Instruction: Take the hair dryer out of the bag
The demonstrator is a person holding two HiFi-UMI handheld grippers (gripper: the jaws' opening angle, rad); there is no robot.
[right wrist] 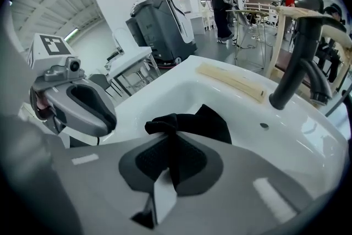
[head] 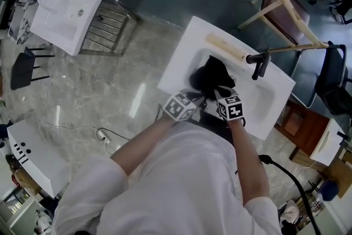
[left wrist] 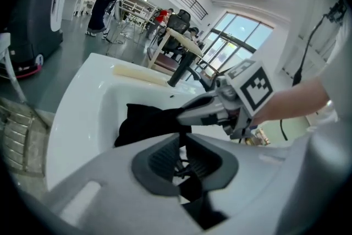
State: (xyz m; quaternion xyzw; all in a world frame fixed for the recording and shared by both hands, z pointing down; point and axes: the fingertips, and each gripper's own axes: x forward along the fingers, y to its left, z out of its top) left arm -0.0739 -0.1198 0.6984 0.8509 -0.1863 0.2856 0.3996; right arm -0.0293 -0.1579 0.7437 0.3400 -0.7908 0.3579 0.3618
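A black cloth bag (head: 212, 77) lies bunched in the white sink basin (head: 181, 58). No hair dryer shows; the bag hides whatever is inside. My left gripper (head: 199, 97) and right gripper (head: 218, 97) meet side by side at the bag's near edge. In the left gripper view the left gripper (left wrist: 184, 154) is shut, with a strip of the bag (left wrist: 146, 121) pinched between its pads, and the right gripper (left wrist: 212, 110) sits just beyond it. In the right gripper view the right gripper (right wrist: 173, 159) is shut on a gathered fold of the bag (right wrist: 198, 121), and the left gripper (right wrist: 82, 107) is at the left.
A black faucet (head: 258, 60) stands at the basin's far right rim, also in the right gripper view as the faucet (right wrist: 297, 63). A pale wooden strip (head: 224, 48) lies along the back ledge. Another white basin on a metal rack (head: 69, 5) stands to the far left. A wooden frame and chairs (head: 291, 14) stand behind.
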